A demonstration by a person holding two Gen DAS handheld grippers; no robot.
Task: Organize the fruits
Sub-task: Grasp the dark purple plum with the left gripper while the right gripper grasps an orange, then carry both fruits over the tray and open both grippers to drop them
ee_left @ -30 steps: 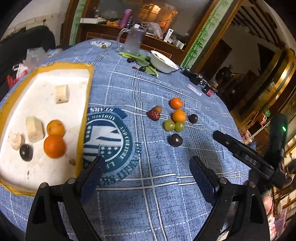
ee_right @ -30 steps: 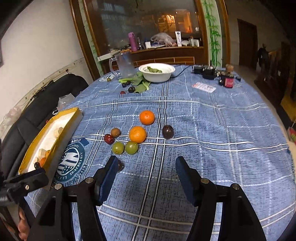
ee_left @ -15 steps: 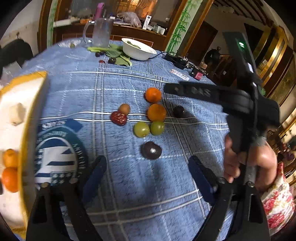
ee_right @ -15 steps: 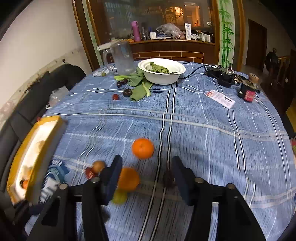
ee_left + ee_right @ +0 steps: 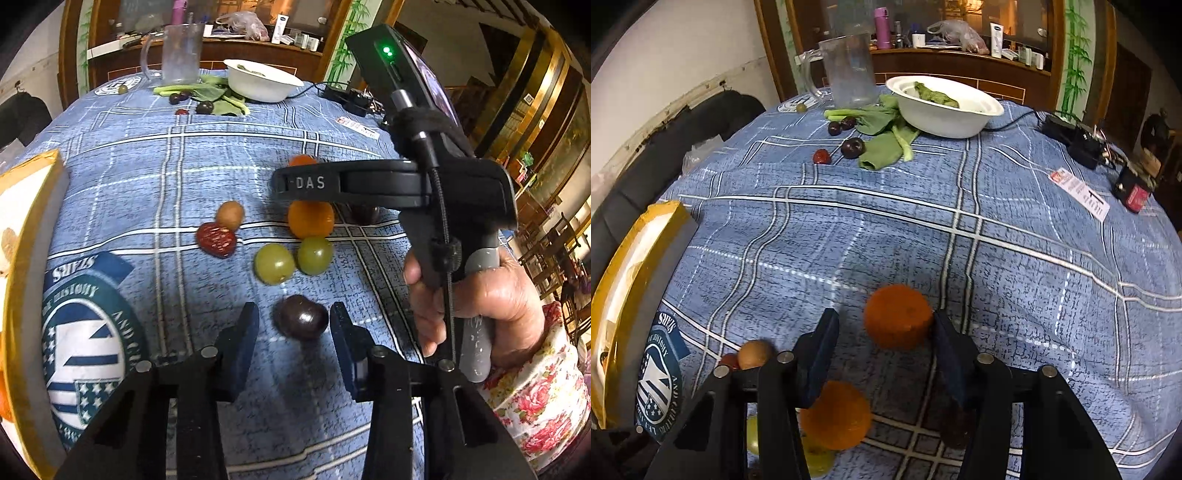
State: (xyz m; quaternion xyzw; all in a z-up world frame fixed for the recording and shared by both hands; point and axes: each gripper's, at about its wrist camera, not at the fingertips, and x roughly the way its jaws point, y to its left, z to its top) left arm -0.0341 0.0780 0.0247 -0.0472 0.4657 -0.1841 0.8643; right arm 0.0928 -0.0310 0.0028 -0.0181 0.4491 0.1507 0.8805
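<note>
Closing on 2 fruits at once: the left gripper (image 5: pixel 293 325) brackets a dark plum (image 5: pixel 301 322), the right gripper (image 5: pixel 882 334) an orange (image 5: pixel 898 321), pads seemingly not yet pressing. Few fruits sit in the tray (image 5: pixel 22 206) at the table's left edge; most remain mid-table.

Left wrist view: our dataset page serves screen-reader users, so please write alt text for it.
The left gripper is closing around a dark plum on a blue checked tablecloth, pads not yet touching. Beyond lie two green grapes, a red date and oranges; a hand holds the right gripper.
</note>
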